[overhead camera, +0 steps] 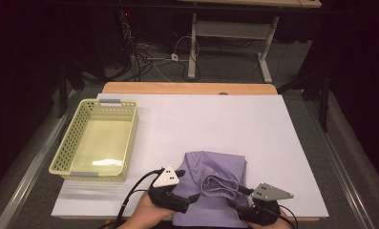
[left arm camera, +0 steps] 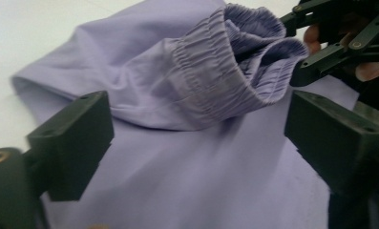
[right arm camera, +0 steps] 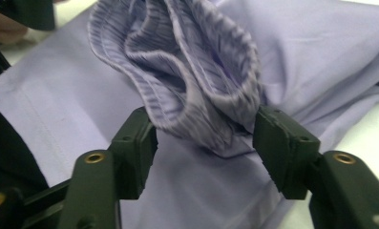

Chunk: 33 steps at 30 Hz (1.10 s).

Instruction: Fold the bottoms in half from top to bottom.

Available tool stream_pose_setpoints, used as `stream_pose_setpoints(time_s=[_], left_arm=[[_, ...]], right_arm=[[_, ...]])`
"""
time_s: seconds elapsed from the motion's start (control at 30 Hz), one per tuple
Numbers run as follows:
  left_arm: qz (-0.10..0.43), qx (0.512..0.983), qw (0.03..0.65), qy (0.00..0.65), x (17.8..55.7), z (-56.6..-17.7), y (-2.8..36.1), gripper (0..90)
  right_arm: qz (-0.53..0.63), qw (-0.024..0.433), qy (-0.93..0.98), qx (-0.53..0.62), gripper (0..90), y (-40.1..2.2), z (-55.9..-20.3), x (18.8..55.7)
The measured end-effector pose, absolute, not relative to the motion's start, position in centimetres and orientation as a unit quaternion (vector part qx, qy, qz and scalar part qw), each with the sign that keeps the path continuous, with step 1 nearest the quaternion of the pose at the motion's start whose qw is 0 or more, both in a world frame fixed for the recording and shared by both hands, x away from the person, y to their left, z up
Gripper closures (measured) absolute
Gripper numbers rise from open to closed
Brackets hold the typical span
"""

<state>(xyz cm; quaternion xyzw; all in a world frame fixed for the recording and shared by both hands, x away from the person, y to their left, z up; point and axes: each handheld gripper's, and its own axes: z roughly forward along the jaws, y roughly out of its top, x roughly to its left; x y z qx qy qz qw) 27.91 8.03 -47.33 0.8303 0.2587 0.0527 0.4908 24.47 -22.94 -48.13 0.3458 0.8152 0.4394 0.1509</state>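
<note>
Right gripper (right arm camera: 204, 138): jaws part-open, the elastic waistband (right arm camera: 187, 71) bunched between them; pad contact cannot be told. Left gripper (left arm camera: 196, 143): jaws wide, empty, over the lilac garment (overhead camera: 211, 191) at table's six o'clock. Basket (overhead camera: 63, 152) at nine o'clock. No legible writing.

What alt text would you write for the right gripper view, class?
A gathered elastic waistband of a lilac garment bunches up between the right gripper's two open black jaws. The rest of the cloth lies spread on a white table.
</note>
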Motion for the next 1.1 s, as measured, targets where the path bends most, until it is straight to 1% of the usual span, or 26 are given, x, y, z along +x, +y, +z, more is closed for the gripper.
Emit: stream_pose_setpoints(time_s=[0.1, 0.27, 0.4, 0.5, 0.57, 0.63, 0.7, 0.77, 0.8, 0.87, 0.93, 1.03, 1.1], left_arm=[[0.050, 0.833, 0.488, 0.255, 27.8, -47.4, 7.6, 14.3], [0.045, 0.836, 0.485, 0.253, 27.8, -47.6, 7.4, 15.6], [0.039, 0.836, 0.487, 0.249, 27.9, -47.6, 7.2, 18.9], [0.036, 0.840, 0.483, 0.244, 27.8, -47.7, 7.1, 20.0], [0.038, 0.841, 0.483, 0.241, 27.8, -47.7, 7.2, 21.1], [0.036, 0.839, 0.486, 0.240, 27.8, -47.7, 7.2, 22.8], [0.036, 0.839, 0.488, 0.239, 27.8, -47.6, 7.1, 24.8], [0.039, 0.842, 0.482, 0.237, 27.8, -47.7, 6.9, 30.1], [0.040, 0.843, 0.480, 0.238, 27.9, -47.8, 6.8, 33.0], [0.044, 0.846, 0.475, 0.238, 27.9, -48.0, 6.7, 40.3], [0.046, 0.848, 0.472, 0.236, 28.0, -48.1, 6.5, 48.0], [0.044, 0.850, 0.471, 0.233, 28.1, -48.2, 6.4, 53.3], [0.048, 0.852, 0.468, 0.231, 28.1, -48.2, 6.3, 56.7]], right_arm=[[0.444, 0.147, 0.814, 0.344, 37.1, -22.9, -48.0, 24.3], [0.454, 0.155, 0.805, 0.350, 30.2, -23.0, -47.7, 24.4], [0.449, 0.160, 0.804, 0.355, 29.1, -22.9, -47.8, 24.7], [0.442, 0.151, 0.811, 0.351, 33.9, -22.6, -48.2, 24.9], [0.441, 0.149, 0.817, 0.340, 41.2, -22.3, -48.3, 24.7], [0.443, 0.151, 0.821, 0.327, 51.2, -22.1, -48.3, 24.3], [0.448, 0.150, 0.824, 0.313, 56.2, -21.9, -48.2, 24.0], [0.444, 0.154, 0.827, 0.308, 55.3, -21.7, -48.1, 23.8], [0.442, 0.156, 0.827, 0.309, 52.5, -21.7, -48.1, 23.8], [0.441, 0.151, 0.825, 0.320, 42.9, -21.7, -48.2, 24.0], [0.431, 0.149, 0.826, 0.332, 37.6, -21.6, -48.3, 24.4], [0.421, 0.136, 0.829, 0.341, 38.0, -21.4, -48.8, 24.8], [0.418, 0.135, 0.833, 0.337, 44.5, -21.3, -48.9, 24.8]])
